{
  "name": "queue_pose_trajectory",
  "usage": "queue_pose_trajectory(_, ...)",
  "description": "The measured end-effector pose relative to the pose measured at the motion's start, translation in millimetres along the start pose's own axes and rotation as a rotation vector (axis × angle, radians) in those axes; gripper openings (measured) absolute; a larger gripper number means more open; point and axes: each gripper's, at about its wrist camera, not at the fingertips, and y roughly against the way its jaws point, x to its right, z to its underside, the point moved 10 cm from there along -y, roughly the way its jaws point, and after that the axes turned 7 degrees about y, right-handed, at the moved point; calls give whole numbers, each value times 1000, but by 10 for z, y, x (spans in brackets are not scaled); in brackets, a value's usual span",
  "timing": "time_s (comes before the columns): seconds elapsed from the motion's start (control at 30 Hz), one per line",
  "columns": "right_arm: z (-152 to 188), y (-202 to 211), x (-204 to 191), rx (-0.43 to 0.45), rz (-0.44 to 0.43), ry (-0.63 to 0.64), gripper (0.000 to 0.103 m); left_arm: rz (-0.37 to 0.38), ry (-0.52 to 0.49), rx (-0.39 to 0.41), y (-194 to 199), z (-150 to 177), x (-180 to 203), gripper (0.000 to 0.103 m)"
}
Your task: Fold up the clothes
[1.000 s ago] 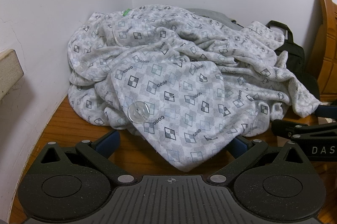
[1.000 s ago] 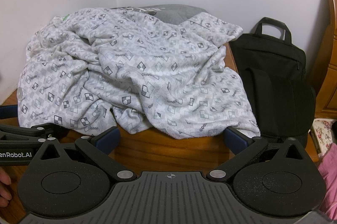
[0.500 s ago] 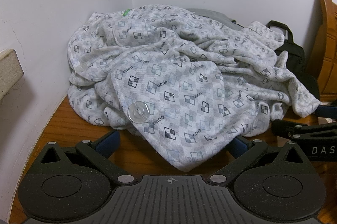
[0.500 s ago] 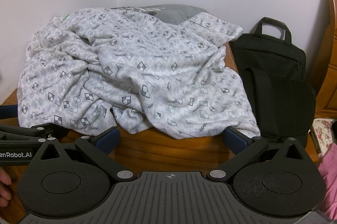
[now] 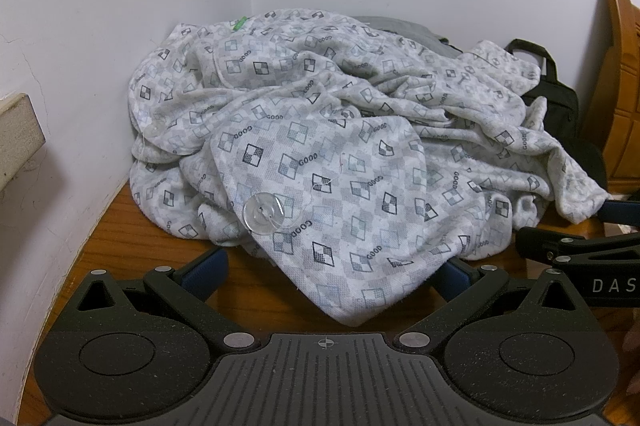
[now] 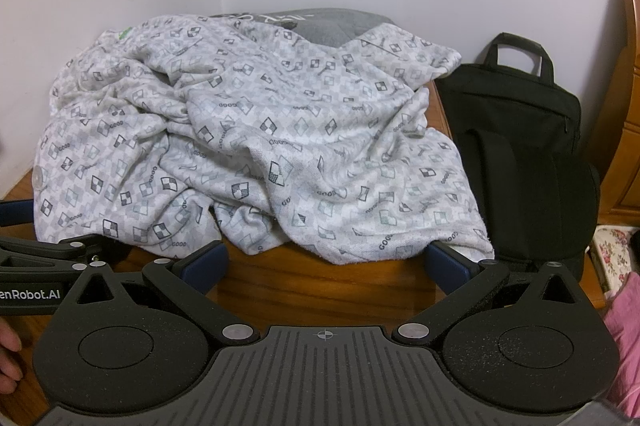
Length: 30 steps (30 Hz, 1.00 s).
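Right now a crumpled white checker-printed garment (image 5: 340,161) is heaped in the back left corner of the brown wooden table (image 6: 320,286), reaching toward its near edge. Both the left gripper (image 5: 332,268) and right gripper (image 6: 324,262) stand spread wide, holding nothing. A black fabric bag (image 6: 520,145) stands at the table's right edge.

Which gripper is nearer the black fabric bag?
Right. The right gripper sits open at the patterned white garment's front edge, with the black fabric bag just beside its right finger. The left gripper is further left, the garment heap between it and the bag.
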Motion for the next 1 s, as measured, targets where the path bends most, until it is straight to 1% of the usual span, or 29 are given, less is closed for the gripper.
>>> queue_pose_trajectory(0.77,-14,-24,-40,0,-1,2,103,-4,-2,2,6,24,-1,103)
queue_pose_trajectory(0.8,-17,-28,-63,1,-13,13,103,-11,-9,-4,26,27,-6,103)
queue_pose_trajectory(0.87,-25,-26,-139,3,-70,56,103,-25,-36,-8,76,-21,15,103)
queue_pose_trajectory(0.97,-36,43,-224,2,-211,141,103,-31,-48,50,352,-182,-25,103)
queue_pose_trajectory(1.0,-59,90,-242,9,-266,148,103,-31,-40,72,432,-245,-33,103)
